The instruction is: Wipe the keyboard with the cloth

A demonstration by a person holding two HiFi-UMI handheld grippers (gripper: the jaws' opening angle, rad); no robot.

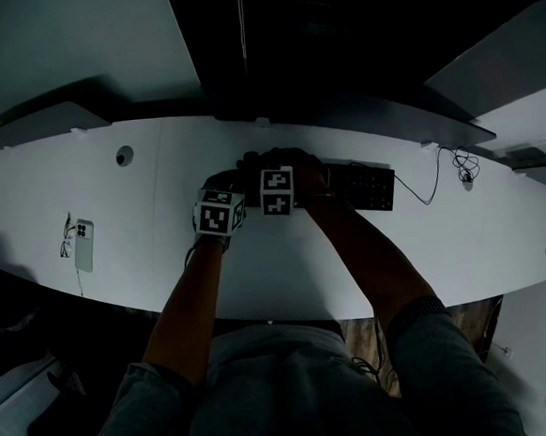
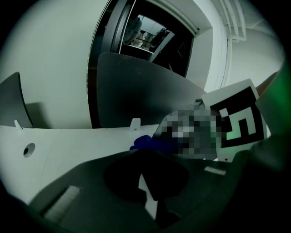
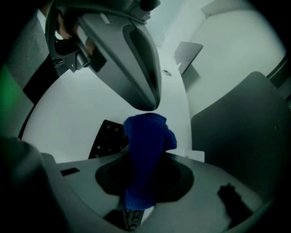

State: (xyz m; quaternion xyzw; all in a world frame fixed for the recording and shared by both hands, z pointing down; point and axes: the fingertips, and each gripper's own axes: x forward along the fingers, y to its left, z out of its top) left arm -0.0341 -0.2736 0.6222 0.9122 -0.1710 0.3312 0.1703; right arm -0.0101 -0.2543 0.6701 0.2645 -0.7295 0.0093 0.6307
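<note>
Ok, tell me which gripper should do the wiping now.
Right. The right gripper is shut on the cloth, with the keyboard directly below it. The left gripper holds nothing between its jaws.

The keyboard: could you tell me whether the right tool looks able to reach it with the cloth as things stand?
Probably yes: the right tool holds the blue cloth just over the keyboard, and nothing shows between them to block the way.
</note>
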